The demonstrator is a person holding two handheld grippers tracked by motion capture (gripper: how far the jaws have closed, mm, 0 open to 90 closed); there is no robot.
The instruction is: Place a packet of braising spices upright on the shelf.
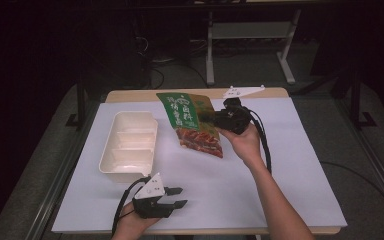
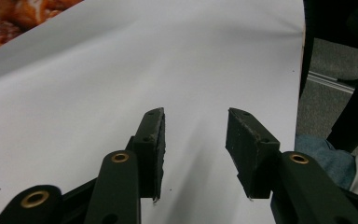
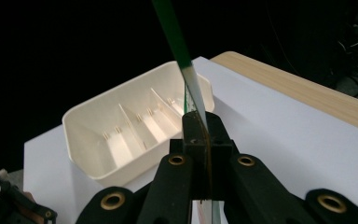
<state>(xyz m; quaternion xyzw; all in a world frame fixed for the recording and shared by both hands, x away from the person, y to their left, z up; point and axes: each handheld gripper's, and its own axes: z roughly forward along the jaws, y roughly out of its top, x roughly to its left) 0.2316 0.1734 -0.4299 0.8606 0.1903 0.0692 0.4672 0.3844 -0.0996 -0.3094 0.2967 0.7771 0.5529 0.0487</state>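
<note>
Snack pouch point(image 1: 192, 122), green w/ yellow Chinese print, unreadable, in right claw point(image 1: 219, 120).

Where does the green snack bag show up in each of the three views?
High view: snack bag at centre, held by the right tongs.
Left gripper view: its printed corner at top left.
Right gripper view: seen edge-on, rising from the shut pads.
Shared landmark: the white table cover.
</note>
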